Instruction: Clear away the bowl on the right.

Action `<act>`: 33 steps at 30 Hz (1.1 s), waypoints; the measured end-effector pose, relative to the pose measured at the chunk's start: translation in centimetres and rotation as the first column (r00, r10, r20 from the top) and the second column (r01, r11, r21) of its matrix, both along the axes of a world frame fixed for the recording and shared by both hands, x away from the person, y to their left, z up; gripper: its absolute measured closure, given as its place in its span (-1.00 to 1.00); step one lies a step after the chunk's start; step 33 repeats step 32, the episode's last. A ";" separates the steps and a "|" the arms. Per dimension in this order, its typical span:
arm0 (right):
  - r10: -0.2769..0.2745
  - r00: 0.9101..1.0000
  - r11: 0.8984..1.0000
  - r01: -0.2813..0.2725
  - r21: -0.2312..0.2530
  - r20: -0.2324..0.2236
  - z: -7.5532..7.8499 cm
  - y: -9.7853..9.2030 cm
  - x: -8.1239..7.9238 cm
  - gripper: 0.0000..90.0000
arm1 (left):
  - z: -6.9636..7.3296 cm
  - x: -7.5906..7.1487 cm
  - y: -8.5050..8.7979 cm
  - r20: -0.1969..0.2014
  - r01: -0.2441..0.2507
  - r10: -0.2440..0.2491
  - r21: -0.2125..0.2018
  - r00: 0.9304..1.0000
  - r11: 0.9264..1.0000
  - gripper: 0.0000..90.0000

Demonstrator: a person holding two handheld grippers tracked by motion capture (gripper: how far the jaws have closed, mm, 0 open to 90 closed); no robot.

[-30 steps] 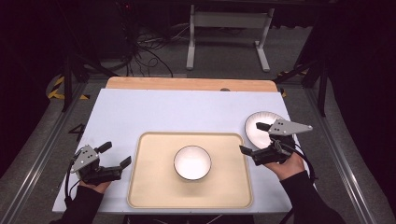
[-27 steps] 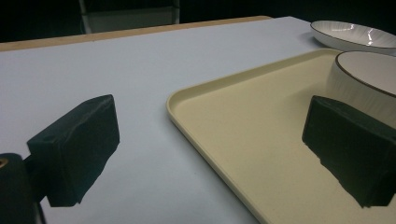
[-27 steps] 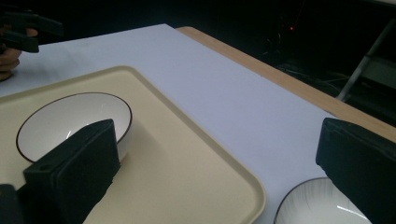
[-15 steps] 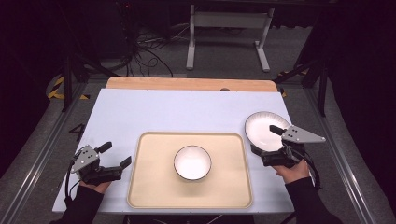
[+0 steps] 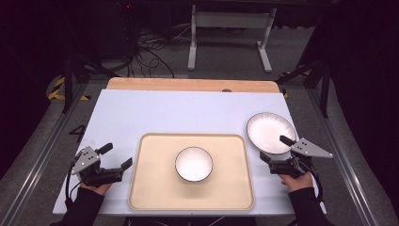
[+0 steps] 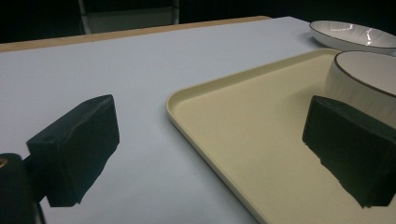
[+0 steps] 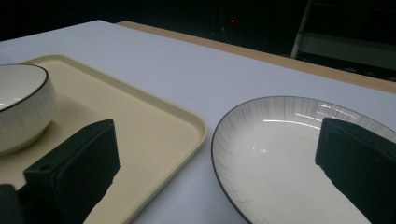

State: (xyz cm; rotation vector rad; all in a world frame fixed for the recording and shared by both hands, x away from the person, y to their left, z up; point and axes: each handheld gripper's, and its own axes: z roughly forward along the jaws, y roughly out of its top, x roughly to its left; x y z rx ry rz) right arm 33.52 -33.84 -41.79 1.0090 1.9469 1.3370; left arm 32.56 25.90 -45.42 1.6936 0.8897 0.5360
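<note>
The plate (image 5: 268,132) lies flat on the white table (image 5: 188,113), just right of the tray (image 5: 150,188) and near its far right corner; it is round, so it has no long axis, and its hollow faces up. The bowl (image 5: 194,164) stands upright, mouth up, in the middle of the tray; the tray's long side runs left to right across the table.

The right gripper (image 5: 274,151) sits at the plate's near edge, right of the tray, its jaws wide apart and holding nothing; one jaw reaches over the plate's rim, the other lies nearer the tray; the right hand (image 5: 295,181) grips it from behind, forearm coming up from the near table edge. The left gripper (image 5: 116,156) rests just left of the tray, jaws wide and empty, pointing right towards the tray; the left hand (image 5: 94,187) holds it low over the table.

The right gripper view shows the fine grey streaks and dark rim of the plate (image 7: 299,154), and the bowl (image 7: 21,109) on the tray beyond one jaw; the left gripper view shows the tray's raised lip (image 6: 205,88) and the bowl's ribbed side (image 6: 355,84).
</note>
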 end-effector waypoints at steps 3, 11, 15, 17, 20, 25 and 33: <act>-0.005 1.000 1.000 0.005 -0.002 0.004 -0.8 -0.3 -0.1 -1.00 | 0.0 0.0 0.0 0.002 0.004 -0.004 -0.003 1.000 1.000 -0.91; -0.018 1.000 1.000 0.018 -0.009 0.023 -1.9 -0.3 -0.1 -0.99 | 0.1 -0.2 0.0 0.014 0.022 -0.022 -0.009 1.000 1.000 -0.91; -0.014 1.000 0.999 0.015 -0.037 0.018 -2.2 0.0 0.0 -0.99 | 0.0 -0.2 0.1 0.015 0.027 -0.027 -0.012 1.000 1.000 -0.91; -0.002 1.000 0.999 0.004 -0.046 0.027 -2.2 0.1 -0.2 -0.99 | 0.0 -0.2 0.1 0.016 0.029 -0.029 -0.013 0.999 0.999 -0.91; 0.009 0.999 0.998 -0.007 -0.060 0.038 -2.2 0.2 -0.3 -0.98 | 0.0 -0.2 0.1 0.019 0.033 -0.033 -0.013 0.999 0.999 -0.91; 0.022 0.998 0.998 -0.019 -0.051 0.052 -2.3 0.2 -0.5 -0.97 | 0.0 -0.1 0.0 0.015 0.034 -0.034 -0.007 0.999 0.999 -0.91; 0.024 0.998 0.999 -0.021 -0.048 0.061 -2.3 0.1 -0.6 -0.98 | 0.0 -0.1 -0.1 0.015 0.030 -0.030 -0.007 0.999 1.000 -0.90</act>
